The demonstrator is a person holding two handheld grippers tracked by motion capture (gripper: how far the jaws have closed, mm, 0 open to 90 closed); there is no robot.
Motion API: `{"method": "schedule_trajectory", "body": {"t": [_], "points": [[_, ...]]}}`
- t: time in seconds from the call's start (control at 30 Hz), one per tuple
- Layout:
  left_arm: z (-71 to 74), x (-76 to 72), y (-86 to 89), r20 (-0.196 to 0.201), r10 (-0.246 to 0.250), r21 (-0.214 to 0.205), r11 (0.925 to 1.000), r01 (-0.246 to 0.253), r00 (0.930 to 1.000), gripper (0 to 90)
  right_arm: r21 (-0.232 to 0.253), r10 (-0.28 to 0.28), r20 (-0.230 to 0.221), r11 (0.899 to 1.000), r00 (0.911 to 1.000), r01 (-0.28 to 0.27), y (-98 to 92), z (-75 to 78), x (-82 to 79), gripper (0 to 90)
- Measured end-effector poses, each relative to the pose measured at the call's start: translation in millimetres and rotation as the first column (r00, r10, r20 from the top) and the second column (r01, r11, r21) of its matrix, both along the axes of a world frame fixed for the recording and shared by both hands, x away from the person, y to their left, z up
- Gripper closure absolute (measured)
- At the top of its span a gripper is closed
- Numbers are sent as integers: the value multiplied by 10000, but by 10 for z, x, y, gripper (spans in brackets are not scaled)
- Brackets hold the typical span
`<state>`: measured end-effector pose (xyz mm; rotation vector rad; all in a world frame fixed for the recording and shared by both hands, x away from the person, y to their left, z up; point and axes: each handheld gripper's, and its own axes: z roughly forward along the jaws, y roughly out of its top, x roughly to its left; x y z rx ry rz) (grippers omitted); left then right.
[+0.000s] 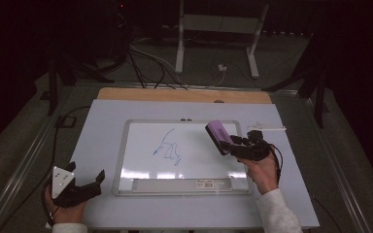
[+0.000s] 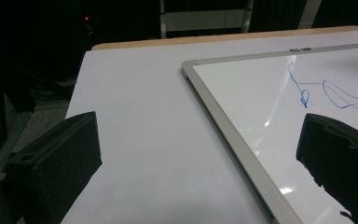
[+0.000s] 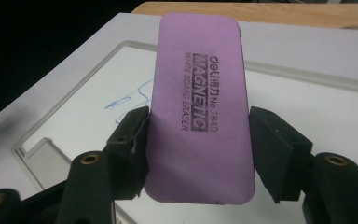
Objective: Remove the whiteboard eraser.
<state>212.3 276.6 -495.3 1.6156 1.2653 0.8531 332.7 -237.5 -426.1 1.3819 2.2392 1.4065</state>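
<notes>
Purple foam rectangular whiteboard eraser [image 3: 199, 109] looks light and slightly squashy; the right gripper [image 3: 198, 140] clamps its long edges, sensibly. The left gripper [image 1: 85, 182] rests apart, empty.

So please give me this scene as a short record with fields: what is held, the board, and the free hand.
held: purple magnetic whiteboard eraser, clamped at both long sides by right tongs
eraser place: raised over right part of whiteboard
board: flat on white table, blue scribble not wiped
left tongs: open, nothing between, beside board's left edge
marker: on table behind board's right corner
</notes>
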Motion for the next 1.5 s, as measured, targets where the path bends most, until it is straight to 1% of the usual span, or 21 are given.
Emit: {"method": "schedule_trajectory", "body": {"t": [0.27,0.3,0.47,0.57,0.77,0.9,1.17,1.23,1.5], "points": [[1,-2,5,-11,29,23,10000,-29,10000,6,-121,185,169,9998,9997,-182,138,44,81,411],[3,-2,4,-3,33,22,10000,-33,10000,6,-213,235,178,9995,9996,-231,177,46,103,411],[0,9,-6,-48,8,44,10000,-7,10000,6,-318,239,225,9992,9995,-231,238,49,157,411],[1,11,-15,-50,-33,82,10000,34,10000,6,-292,255,210,9993,9995,-248,278,43,199,411],[3,9,-11,-30,-23,61,10000,24,10000,6,-545,389,218,9978,9990,-377,393,24,262,411],[5,8,-9,-41,6,69,10000,-5,10000,6,-586,595,277,9966,9978,-578,492,33,303,411],[7,0,-1,-7,7,44,10000,-7,10000,6,-616,787,262,9951,9966,-770,614,14,351,411],[10,-3,1,-4,8,54,10000,-8,10000,6,-718,886,282,9937,9957,-864,673,-4,364,411],[2,11,4,-51,12,58,10000,-12,10000,6,-873,1026,304,9912,9943,-997,774,-37,422,411]]}}
